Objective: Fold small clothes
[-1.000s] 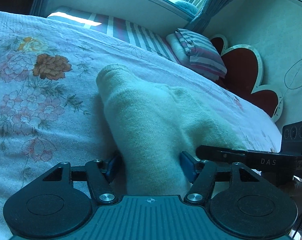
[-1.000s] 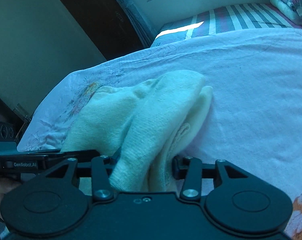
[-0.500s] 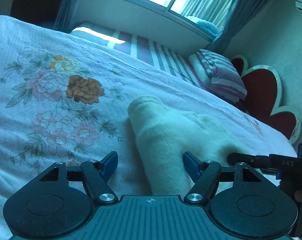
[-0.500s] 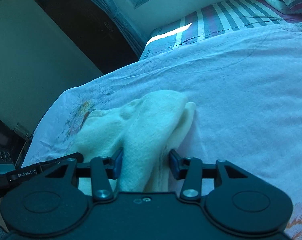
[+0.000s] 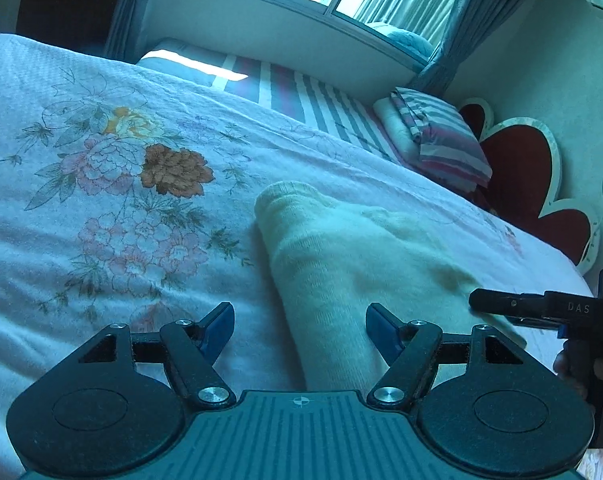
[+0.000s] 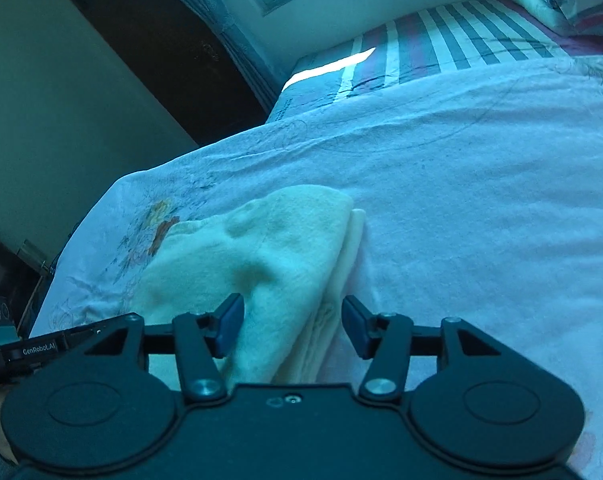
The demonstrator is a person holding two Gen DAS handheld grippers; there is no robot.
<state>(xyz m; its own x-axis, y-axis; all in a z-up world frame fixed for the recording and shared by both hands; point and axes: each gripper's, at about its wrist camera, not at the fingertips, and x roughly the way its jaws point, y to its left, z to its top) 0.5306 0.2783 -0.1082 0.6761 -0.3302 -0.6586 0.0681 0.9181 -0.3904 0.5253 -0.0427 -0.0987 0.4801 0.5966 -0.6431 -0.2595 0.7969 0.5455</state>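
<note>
Folded garment (image 5: 341, 264): pale cream-yellow knit, plain, with a faint darker yellowish blotch on its upper face; the same cream shows in the right wrist view (image 6: 269, 248).

Bedspread (image 5: 81, 240): pale pink-white ground, printed with pink outlined flowers, one orange-brown bloom, one yellow bloom, and grey-green leaves.

Mattress cover (image 5: 301, 96) beyond it: stripes of white, grey and dull pink-red.

Folded bedding (image 5: 441, 140): pink, white and grey stripes.

Headboard (image 5: 513, 176): dark red lobed panels edged in white.

Left gripper (image 5: 300, 330): black body, blue pads. Right gripper (image 6: 292, 326): black, blue pads.

Curtains (image 5: 449, 20): grey-blue. Walls pale cream.
</note>
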